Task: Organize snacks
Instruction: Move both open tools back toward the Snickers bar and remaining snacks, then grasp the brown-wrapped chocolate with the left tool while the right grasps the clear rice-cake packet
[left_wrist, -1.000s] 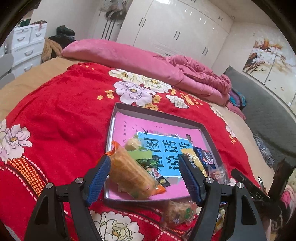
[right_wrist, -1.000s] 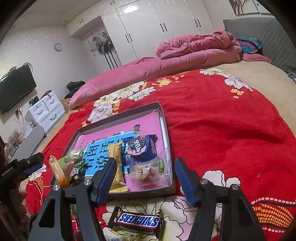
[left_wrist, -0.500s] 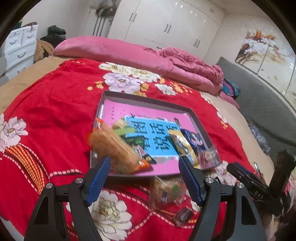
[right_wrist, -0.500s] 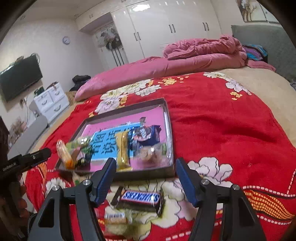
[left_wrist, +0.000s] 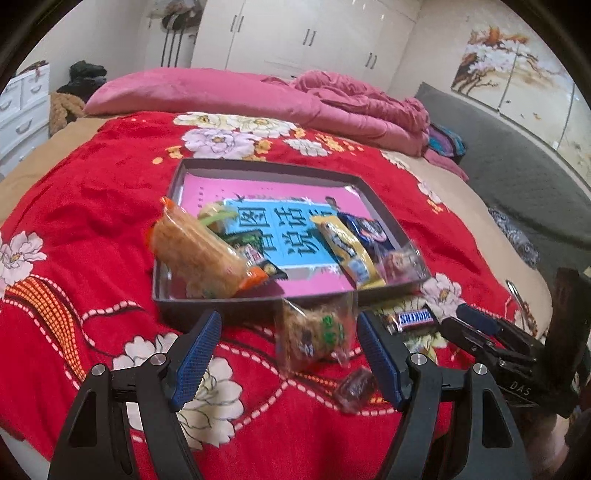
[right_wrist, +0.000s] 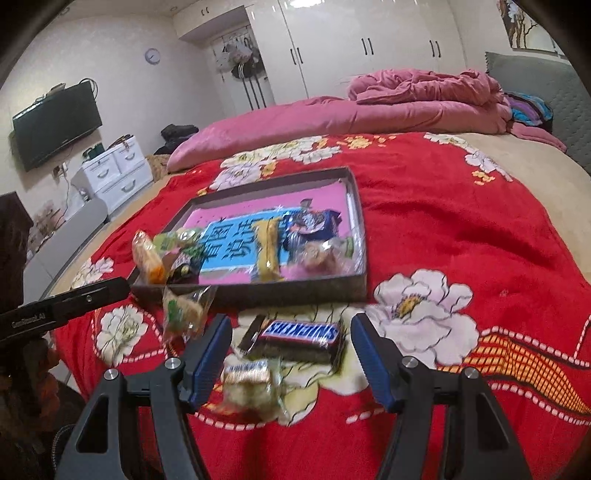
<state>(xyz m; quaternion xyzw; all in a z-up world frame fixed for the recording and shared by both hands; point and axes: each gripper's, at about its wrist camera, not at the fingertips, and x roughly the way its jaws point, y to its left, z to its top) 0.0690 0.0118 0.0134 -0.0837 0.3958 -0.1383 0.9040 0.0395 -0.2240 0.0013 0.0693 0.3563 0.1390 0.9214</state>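
We see warm, even indoor light with soft shadows. Glare shines on the glossy white wardrobe doors (right_wrist: 332, 55). Both fisheye views bend strongly toward dark vignetted corners. The near snack packets (left_wrist: 314, 332) are smeared by motion blur, and the colours look oversaturated.

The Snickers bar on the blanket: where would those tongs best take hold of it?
Across the middle of the Snickers bar, coming down from above. It lies flat and crosswise on the red blanket, so the open right tongs would probably need turning to close on its long sides, clear of the crimped ends.
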